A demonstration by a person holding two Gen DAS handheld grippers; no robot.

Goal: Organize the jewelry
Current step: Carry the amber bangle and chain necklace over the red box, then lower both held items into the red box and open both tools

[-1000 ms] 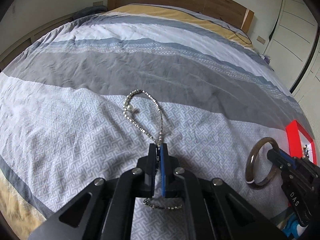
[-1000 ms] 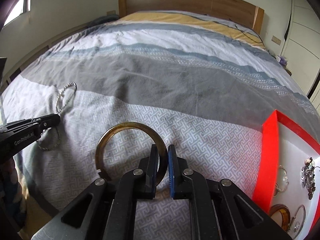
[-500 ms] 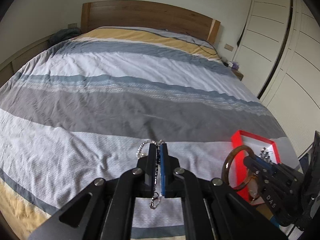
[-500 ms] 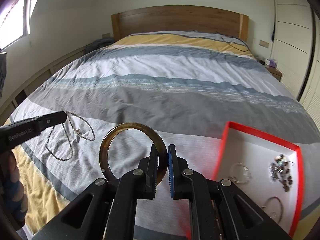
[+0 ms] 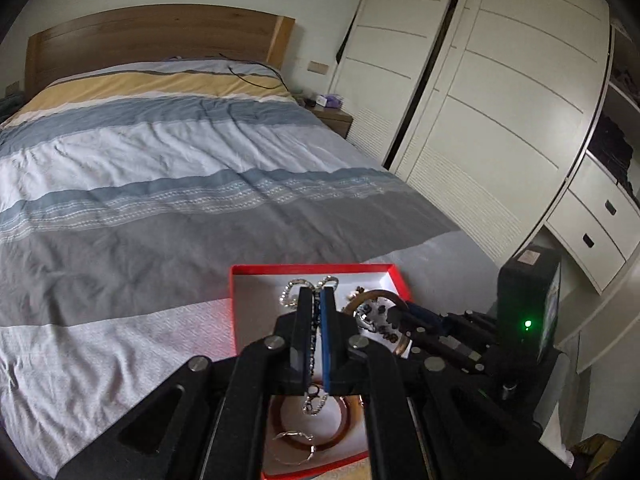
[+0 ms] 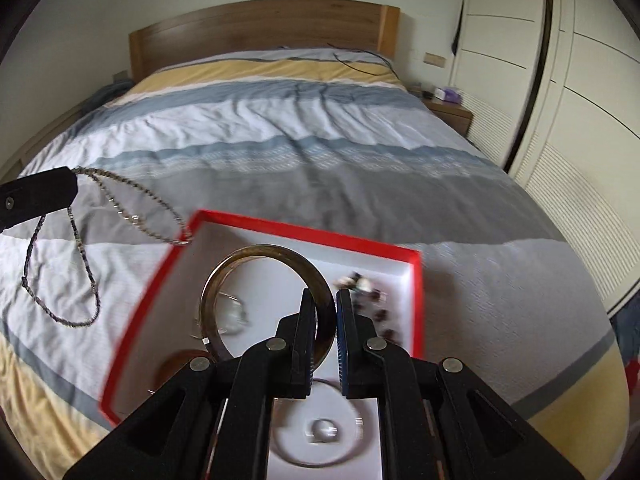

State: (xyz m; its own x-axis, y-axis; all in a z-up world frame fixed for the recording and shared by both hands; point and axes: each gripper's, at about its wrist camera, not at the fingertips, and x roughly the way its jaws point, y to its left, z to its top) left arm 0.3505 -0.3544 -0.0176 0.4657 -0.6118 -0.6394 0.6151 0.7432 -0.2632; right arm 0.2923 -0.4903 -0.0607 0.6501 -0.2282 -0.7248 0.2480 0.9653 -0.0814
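Note:
My left gripper [image 5: 316, 294] is shut on a silver chain necklace [image 5: 289, 289] and holds it above the red tray [image 5: 312, 268]; in the right wrist view the necklace [image 6: 120, 206] hangs from the left gripper [image 6: 74, 188] at the tray's left edge. My right gripper [image 6: 323, 300] is shut on a brown bangle [image 6: 224, 276], held over the red tray [image 6: 304, 230]. The bangle also shows in the left wrist view [image 5: 394, 298]. The tray holds another brown bangle [image 5: 352, 432], a dark bead bracelet [image 6: 372, 300] and thin rings.
The tray lies on a striped bed cover [image 5: 160, 208] near the bed's right front corner. A wooden headboard [image 5: 152, 40] stands at the far end. White wardrobe doors [image 5: 500, 120] and a bedside table [image 5: 332, 118] flank the right side.
Both grippers have lifted off the bed cover and moved right, carrying the necklace and the bangle from the bedding to above the red tray.

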